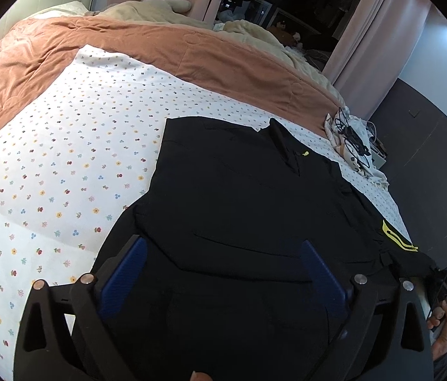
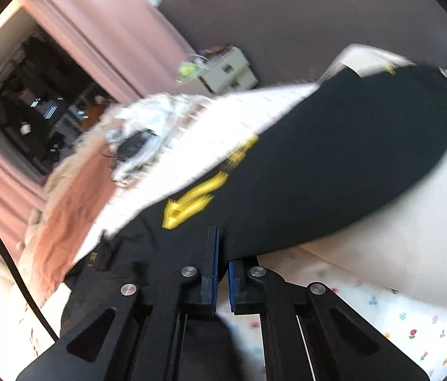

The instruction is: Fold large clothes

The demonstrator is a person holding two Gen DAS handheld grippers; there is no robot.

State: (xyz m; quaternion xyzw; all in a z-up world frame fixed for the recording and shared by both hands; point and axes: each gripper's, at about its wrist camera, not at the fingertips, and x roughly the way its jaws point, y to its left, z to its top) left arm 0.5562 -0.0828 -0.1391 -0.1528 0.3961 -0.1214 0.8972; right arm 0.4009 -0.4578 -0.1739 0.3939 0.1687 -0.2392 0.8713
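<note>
We see the soft, limp black garment with yellow trim (image 1: 239, 197) spread on the flower-print bed sheet (image 1: 64, 165) — our left tongs (image 1: 223, 273) gape above it, our right tongs (image 2: 222, 254) pinch its floppy edge — best gripped at hems.

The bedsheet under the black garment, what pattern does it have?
White with small scattered multicoloured flowers; the bedsheet shows best in the left wrist view.
</note>
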